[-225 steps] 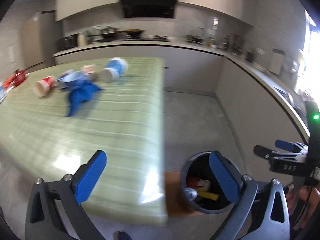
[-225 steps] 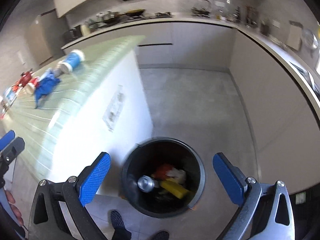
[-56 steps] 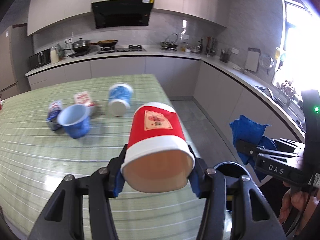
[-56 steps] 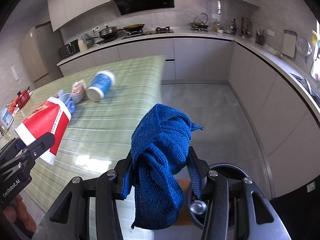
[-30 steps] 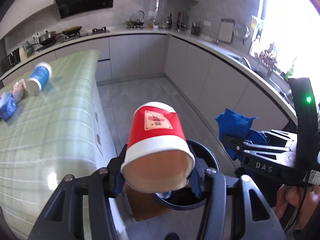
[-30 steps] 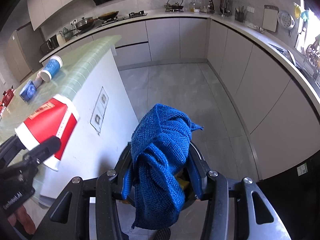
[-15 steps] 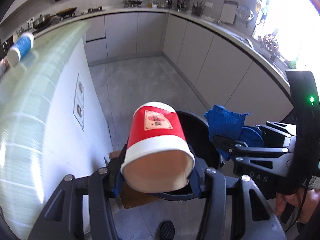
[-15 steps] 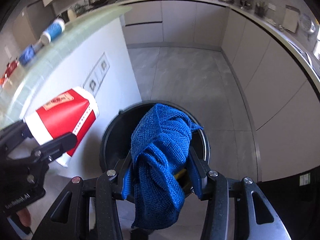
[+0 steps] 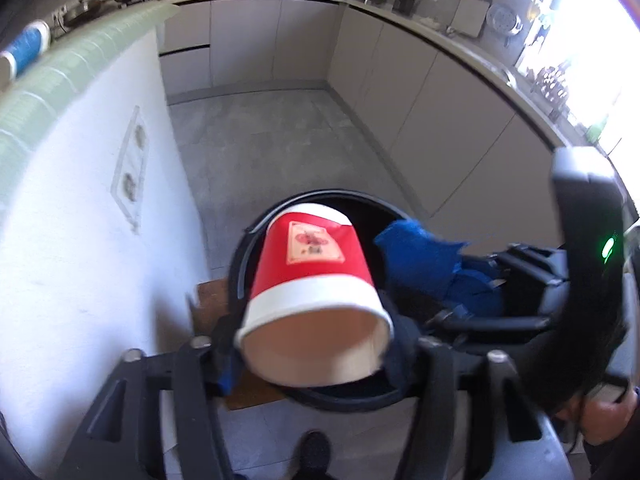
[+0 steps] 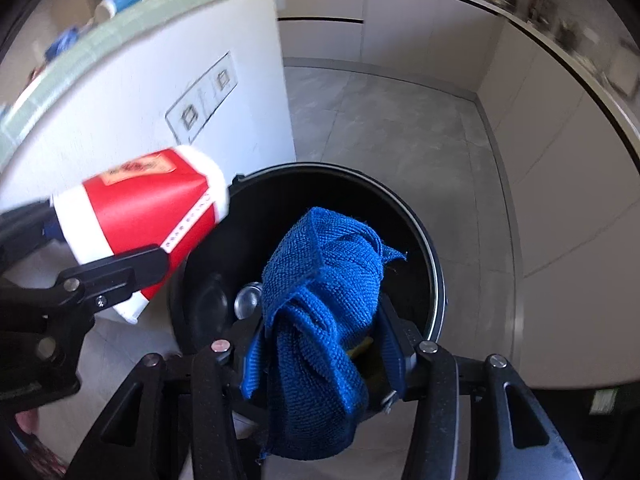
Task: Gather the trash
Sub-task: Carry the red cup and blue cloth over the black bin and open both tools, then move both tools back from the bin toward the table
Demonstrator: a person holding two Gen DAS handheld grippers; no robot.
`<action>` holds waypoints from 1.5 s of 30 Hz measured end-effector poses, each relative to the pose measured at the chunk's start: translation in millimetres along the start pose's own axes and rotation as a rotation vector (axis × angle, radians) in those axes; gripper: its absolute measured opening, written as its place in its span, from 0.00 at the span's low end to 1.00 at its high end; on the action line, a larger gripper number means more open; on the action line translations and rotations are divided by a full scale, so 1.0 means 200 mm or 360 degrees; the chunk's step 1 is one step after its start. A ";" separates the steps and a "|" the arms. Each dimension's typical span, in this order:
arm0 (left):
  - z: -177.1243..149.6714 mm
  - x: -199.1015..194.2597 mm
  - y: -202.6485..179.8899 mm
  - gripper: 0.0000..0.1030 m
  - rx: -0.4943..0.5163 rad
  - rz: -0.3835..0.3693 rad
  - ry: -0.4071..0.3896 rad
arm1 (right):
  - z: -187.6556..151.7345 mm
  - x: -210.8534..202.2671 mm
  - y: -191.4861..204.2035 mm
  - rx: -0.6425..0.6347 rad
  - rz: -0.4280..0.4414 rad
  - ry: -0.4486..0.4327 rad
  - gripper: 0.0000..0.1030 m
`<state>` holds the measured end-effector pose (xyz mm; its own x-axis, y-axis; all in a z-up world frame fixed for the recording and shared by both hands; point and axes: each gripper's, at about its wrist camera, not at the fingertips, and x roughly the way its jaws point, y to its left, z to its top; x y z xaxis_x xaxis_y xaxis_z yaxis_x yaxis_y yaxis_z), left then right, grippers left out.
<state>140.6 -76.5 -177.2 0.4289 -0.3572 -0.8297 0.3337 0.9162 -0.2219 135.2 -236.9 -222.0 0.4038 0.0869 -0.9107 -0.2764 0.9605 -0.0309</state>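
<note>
floor (image 9: 260, 136): grey tile | cabinets (image 9: 420, 92): pale | window (image 9: 580, 52): bright

- On my left feed, daylight blows out the bright window (image 9: 592, 60) at upper right.
- Fisheye bends both feeds, with dark corners.
- Motion blur smears the green-topped white kitchen island (image 10: 120, 92).
- The round black trash bin (image 10: 434, 280) is dark inside.

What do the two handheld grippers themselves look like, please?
Both the left gripper and right gripper have matte black frames with silver screws and blue pads on the fingers. The right one carries a black housing with a green light.
</note>
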 end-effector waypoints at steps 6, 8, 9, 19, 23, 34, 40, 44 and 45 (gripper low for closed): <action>0.03 -0.03 0.12 1.00 -0.0216 0.0058 -0.0078 | -0.05 -0.03 -0.15 -0.0052 -0.0121 -0.0051 1.00; 0.03 -0.01 0.10 1.00 -0.0187 0.0117 -0.0017 | -0.05 -0.06 -0.22 0.0030 -0.0140 -0.0077 1.00; 0.02 -0.01 0.08 1.00 -0.0173 0.0130 -0.0008 | -0.06 -0.08 -0.25 0.0091 -0.0146 -0.0090 1.00; 0.05 -0.09 -0.06 1.00 -0.0055 0.0194 -0.0051 | -0.05 -0.28 -0.42 0.0541 -0.0067 -0.0134 1.00; 0.07 -0.14 -0.07 1.00 -0.0025 0.0202 -0.0069 | -0.04 -0.33 -0.42 0.0569 -0.0140 -0.0091 1.00; 0.12 -0.36 -0.11 1.00 -0.0012 0.0180 -0.0147 | -0.01 -0.53 -0.43 0.0559 -0.0275 -0.0137 1.00; 0.14 -0.55 -0.09 1.00 0.0007 0.0270 -0.0252 | 0.07 -0.65 -0.36 0.0528 -0.0202 -0.0254 1.00; 0.14 -0.66 0.00 1.00 -0.0036 0.0332 -0.0321 | 0.16 -0.70 -0.26 0.0490 -0.0126 -0.0348 1.00; 0.13 -0.69 0.03 1.00 -0.0057 0.0342 -0.0341 | 0.19 -0.71 -0.23 0.0475 -0.0105 -0.0369 1.00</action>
<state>104.6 -26.9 -51.6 0.6550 -0.1810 -0.7336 0.1878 0.9794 -0.0739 123.5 -284.2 -75.4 0.6081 0.0467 -0.7925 0.0092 0.9978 0.0658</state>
